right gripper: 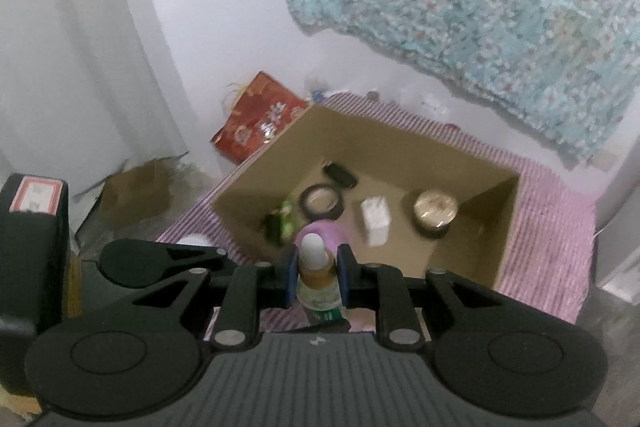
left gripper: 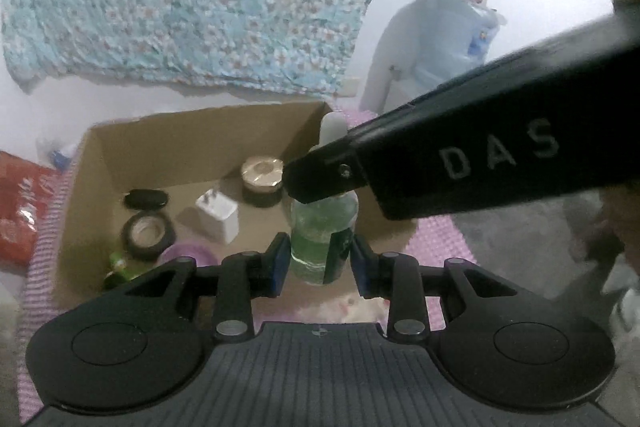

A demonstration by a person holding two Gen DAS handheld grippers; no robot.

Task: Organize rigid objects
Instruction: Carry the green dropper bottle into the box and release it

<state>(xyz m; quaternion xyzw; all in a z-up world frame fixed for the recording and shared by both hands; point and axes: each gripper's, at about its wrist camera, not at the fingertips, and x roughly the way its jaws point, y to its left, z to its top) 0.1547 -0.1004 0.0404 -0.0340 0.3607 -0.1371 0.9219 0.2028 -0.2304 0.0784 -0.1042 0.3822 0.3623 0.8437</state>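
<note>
My left gripper (left gripper: 320, 263) is shut on a clear bottle of green liquid (left gripper: 320, 235) with a dark label, its blue pads (left gripper: 279, 263) pressing on both sides. The bottle hangs over the near edge of an open cardboard box (left gripper: 192, 131). My right gripper (right gripper: 318, 269) is shut on a small bottle with a white cap and amber contents (right gripper: 316, 267), held above the box's near wall (right gripper: 248, 215). In the left wrist view the right gripper's black body (left gripper: 480, 155) crosses from the upper right, its white-capped bottle (left gripper: 333, 127) showing past its tip.
The box stands on a pink striped mat (right gripper: 548, 211) and holds a black tape roll (left gripper: 148, 233), a white charger (left gripper: 218, 221), a gold-topped round tin (left gripper: 262, 173), a black oval case (left gripper: 145, 199), and purple and green items. A red bag (right gripper: 260, 115) lies beside it.
</note>
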